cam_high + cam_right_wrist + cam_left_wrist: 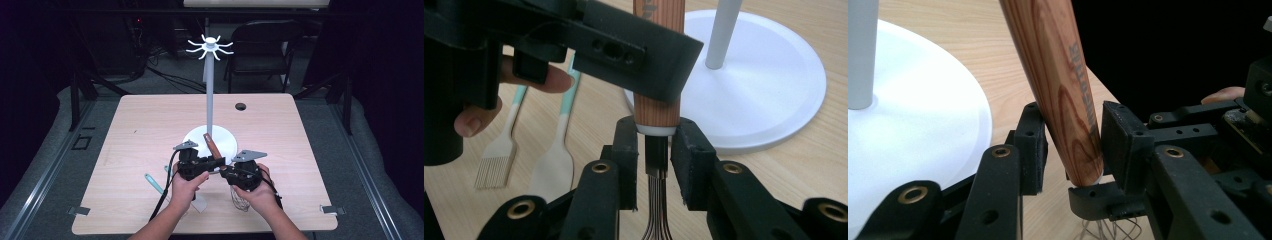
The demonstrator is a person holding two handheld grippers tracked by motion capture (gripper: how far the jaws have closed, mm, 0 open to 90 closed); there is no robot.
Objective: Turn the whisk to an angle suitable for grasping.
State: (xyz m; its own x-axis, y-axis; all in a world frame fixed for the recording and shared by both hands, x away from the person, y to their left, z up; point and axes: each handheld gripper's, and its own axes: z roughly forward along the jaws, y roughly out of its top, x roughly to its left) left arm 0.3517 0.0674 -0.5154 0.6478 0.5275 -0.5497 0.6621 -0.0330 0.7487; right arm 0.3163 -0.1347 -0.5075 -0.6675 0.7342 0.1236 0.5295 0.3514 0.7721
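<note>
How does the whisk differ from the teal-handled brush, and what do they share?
The whisk has a brown wooden handle, the brush a teal one. The whisk is raised; the brush lies flat on the table. The whisk ends in wires, the brush in bristles. Both are kitchen utensils.

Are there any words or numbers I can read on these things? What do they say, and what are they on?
Dark print runs lengthwise down the whisk's wooden handle in the left gripper view: too blurred and tilted to read.
The top of that same print peeks out above the left tongs in the right gripper view: cut off, unreadable.
There are no words or numbers on the white stand base or the table.
</note>
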